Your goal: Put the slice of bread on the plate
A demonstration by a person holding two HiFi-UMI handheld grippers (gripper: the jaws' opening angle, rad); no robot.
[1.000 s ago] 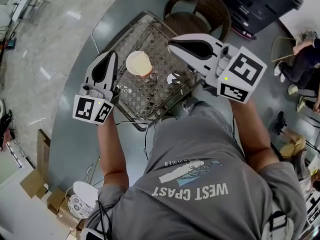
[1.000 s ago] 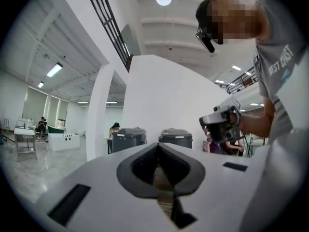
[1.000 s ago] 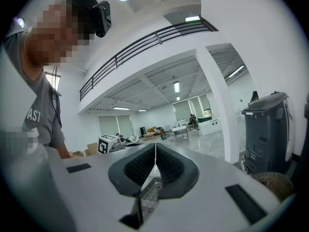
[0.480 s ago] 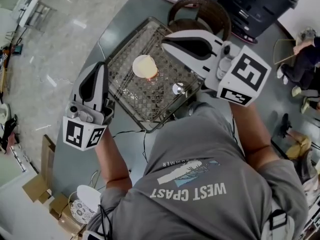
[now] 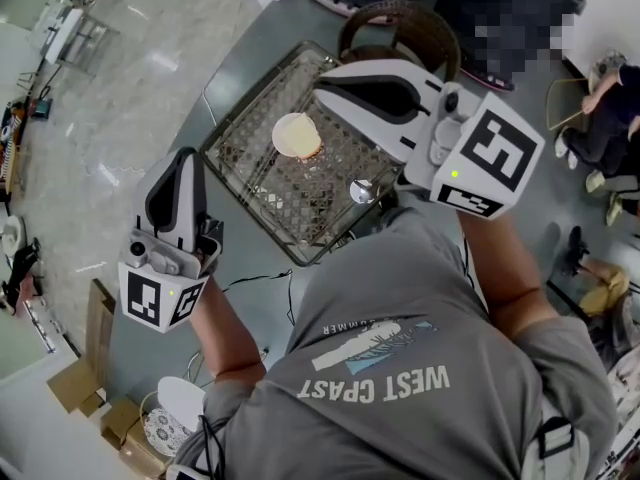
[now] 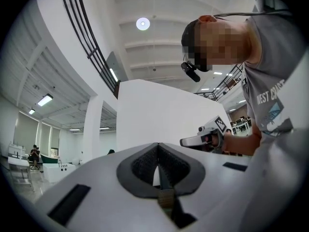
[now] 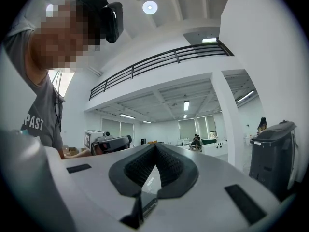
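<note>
**Obs. 1:** Bread position noted. The round, pale slice of bread (image 5: 297, 136) lay flat on the silver wire-mesh rack (image 5: 250, 173), in its far half. The rack stood on the grey-blue surface (image 5: 232, 63). A small shiny metal disc (image 5: 361, 190) sat near the rack's right edge. You were touching neither.

**Obs. 2:** Agreed. Your left claw (image 5: 184, 158) was pressed together with nothing between its jaws, and you held it off the rack's left side. Your right claw (image 5: 322, 80) was also closed and empty. In the head view it showed over the rack's far edge, near the bread but apart from it.

**Obs. 1:** Plate?

**Obs. 2:** A white round thing (image 5: 185, 400) lay by the brown cardboard boxes (image 5: 75, 383), well away from your claws. I could not tell whether it was the plate.
</note>
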